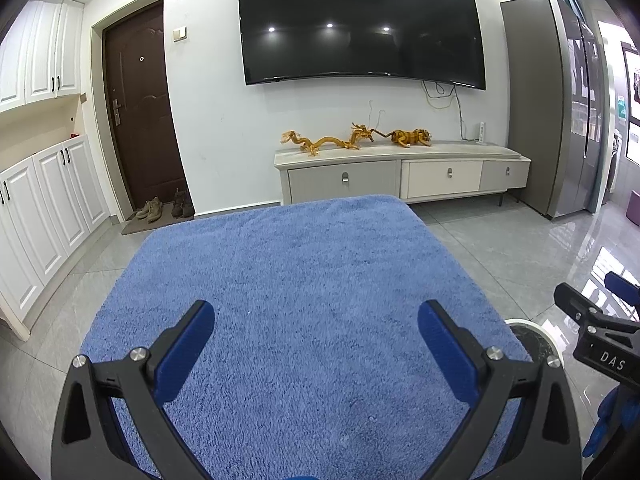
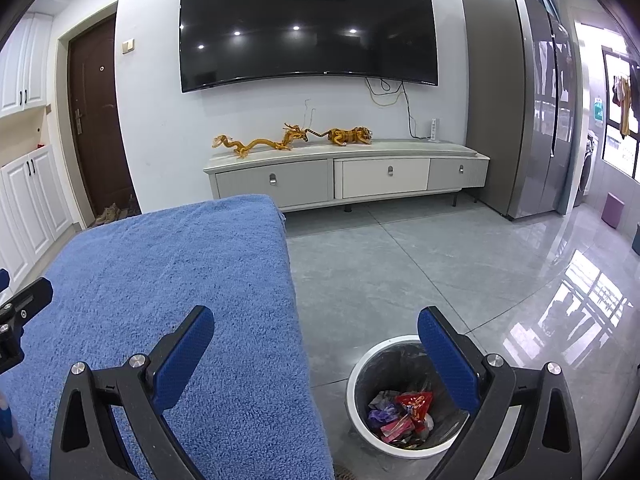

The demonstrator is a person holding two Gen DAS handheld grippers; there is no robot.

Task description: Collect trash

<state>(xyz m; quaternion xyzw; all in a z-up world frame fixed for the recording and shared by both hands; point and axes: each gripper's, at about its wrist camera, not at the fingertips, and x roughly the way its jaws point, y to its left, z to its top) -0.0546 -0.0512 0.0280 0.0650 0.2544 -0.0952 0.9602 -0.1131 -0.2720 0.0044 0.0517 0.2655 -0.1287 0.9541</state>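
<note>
A white trash bin (image 2: 362, 364) with a black liner stands on the floor to the right of a table under a blue towel (image 2: 168, 280). Inside it lie several wrappers, one of them red (image 2: 416, 402). My right gripper (image 2: 316, 334) is open and empty, above the towel's right edge and the bin. My left gripper (image 1: 316, 328) is open and empty above the blue towel (image 1: 304, 280), which shows nothing on it. The bin's rim (image 1: 554, 340) peeks out at the right in the left wrist view, next to the right gripper (image 1: 592, 312).
A TV cabinet (image 2: 344, 176) with golden dragon and tiger figures stands against the far wall under a wall TV (image 2: 308, 24). A grey fridge (image 2: 520, 100) is at the right, a brown door (image 1: 140, 112) and white cupboards (image 1: 44, 200) at the left. Glossy tile floor surrounds the table.
</note>
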